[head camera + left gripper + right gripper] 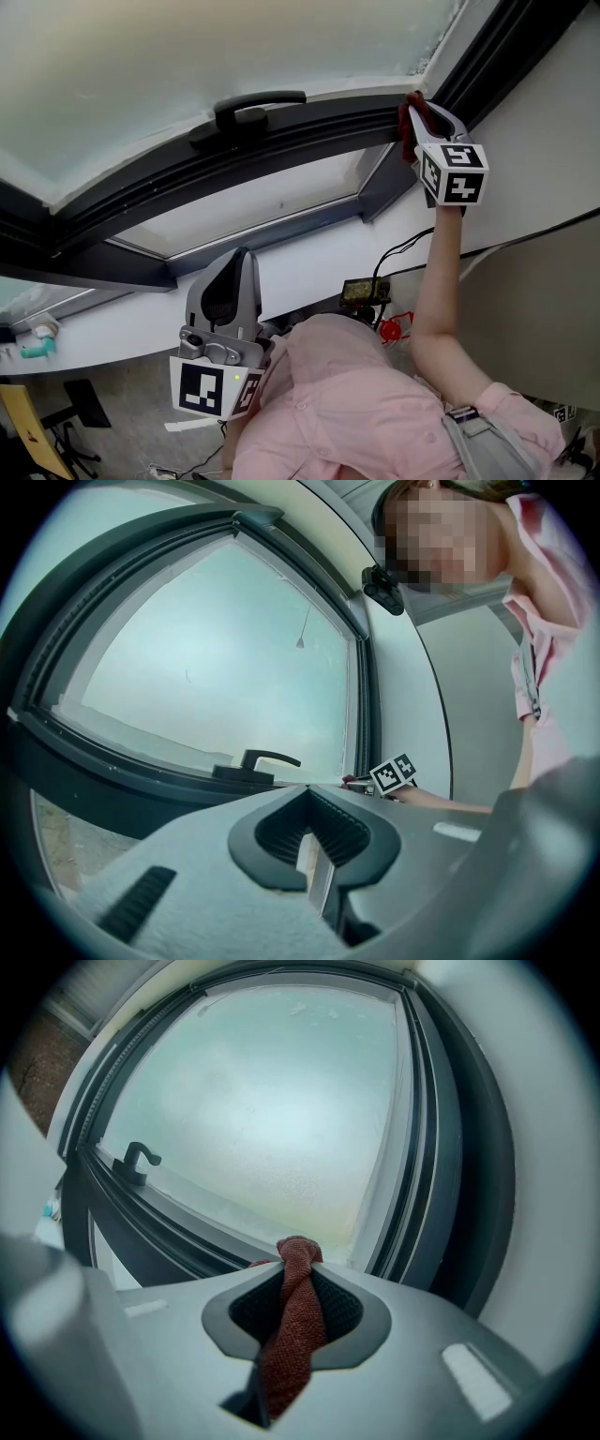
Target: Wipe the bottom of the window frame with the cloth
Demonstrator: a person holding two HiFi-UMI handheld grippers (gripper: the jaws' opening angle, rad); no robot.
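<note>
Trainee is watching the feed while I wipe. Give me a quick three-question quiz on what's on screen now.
1. True or false: the left gripper holds the cloth.
2. Where along the bottom of the window frame is the right gripper? A. its right-hand corner B. its middle C. its left end
3. Fill in: the cloth's colour is ___.
Key: 1 false, the right gripper's fingers are shut on it and the left gripper is shut on nothing; 2 A; 3 red.

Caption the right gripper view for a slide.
Right gripper, jaws shut on red cloth, at the window frame corner.
</note>
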